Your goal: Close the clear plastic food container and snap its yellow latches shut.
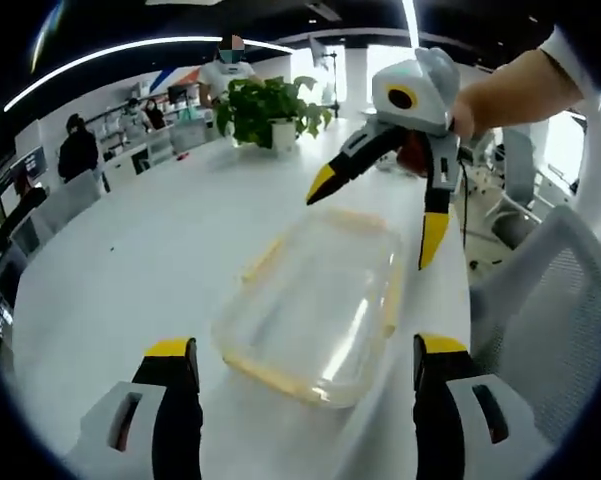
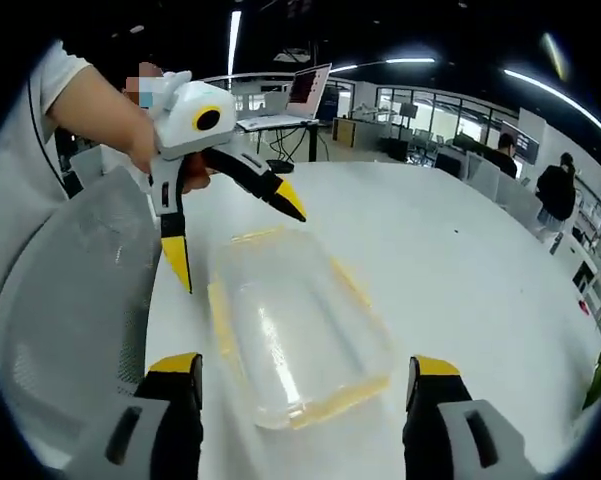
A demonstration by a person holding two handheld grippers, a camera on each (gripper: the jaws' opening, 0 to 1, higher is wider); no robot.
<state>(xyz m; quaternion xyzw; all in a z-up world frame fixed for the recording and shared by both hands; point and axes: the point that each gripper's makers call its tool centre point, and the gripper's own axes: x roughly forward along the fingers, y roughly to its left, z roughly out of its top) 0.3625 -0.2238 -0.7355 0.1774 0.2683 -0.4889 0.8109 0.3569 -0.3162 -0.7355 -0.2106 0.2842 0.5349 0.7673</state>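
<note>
Left gripper view: lid sits on the container, latches look unsnapped; both grippers hover with jaws wide, empty.

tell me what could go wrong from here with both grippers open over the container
1. The clear container sits near the white table edge beside the mesh chair; a hard push on a latch might slide it off.
2. The yellow latches are thin strips along the rim, so the wide open left gripper or right gripper may slip past them.
3. Both grippers face each other over the container, so they could collide.
</note>
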